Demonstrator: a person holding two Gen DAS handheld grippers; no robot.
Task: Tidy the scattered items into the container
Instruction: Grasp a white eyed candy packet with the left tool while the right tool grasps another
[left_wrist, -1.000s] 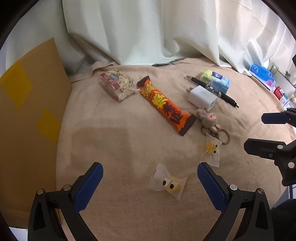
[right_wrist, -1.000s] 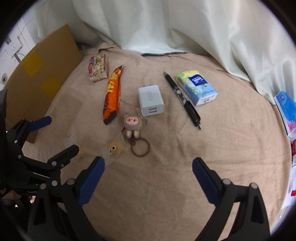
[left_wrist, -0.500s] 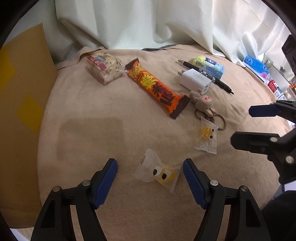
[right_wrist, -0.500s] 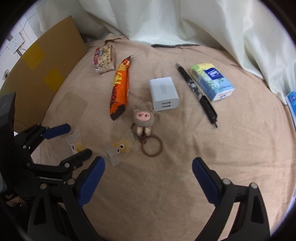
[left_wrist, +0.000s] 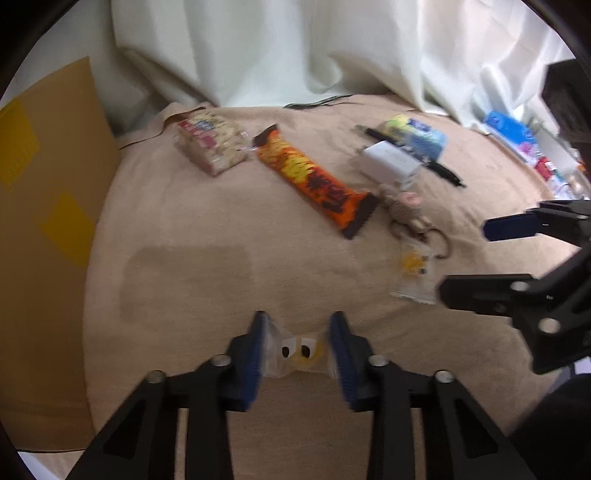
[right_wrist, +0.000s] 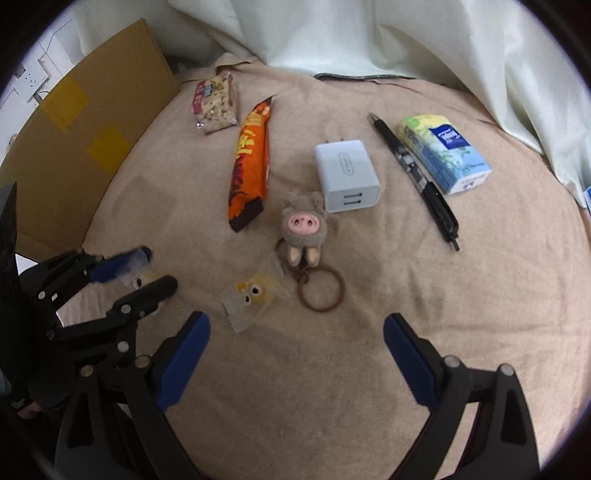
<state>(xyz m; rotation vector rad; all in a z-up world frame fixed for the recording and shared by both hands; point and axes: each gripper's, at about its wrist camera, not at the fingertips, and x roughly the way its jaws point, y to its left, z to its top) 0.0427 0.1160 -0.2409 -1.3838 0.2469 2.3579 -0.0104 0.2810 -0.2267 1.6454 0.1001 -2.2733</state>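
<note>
Left tool (left_wrist: 297, 350): jaws drawn in on either side of a small clear candy packet (left_wrist: 295, 352) with a yellow sweet and printed eyes. Pads appear to touch the wrapper's edges; I judge it clenched on the packet, which sits low, at or just off the tan blanket (left_wrist: 192, 266).

Right tool (right_wrist: 295, 354): jaws spread wide, gripping nothing, hovering above the blanket.

Key relation: a second candy packet (right_wrist: 253, 295) lies just ahead of the right tool and slightly towards its left finger. The long axis runs diagonally across the jaw line, one corner beside the ring of the pig keychain (right_wrist: 304, 230). The right tool is clearly the nearer one.

Farther off: orange snack bar (right_wrist: 251, 162), white charger (right_wrist: 347, 175), black pen (right_wrist: 415, 173), tissue pack (right_wrist: 445, 153), nut bag (right_wrist: 214, 101).

Cardboard box (left_wrist: 44, 236) stands at the left edge, presumably the container, on the left tool's side. Its opening is not visible.
</note>
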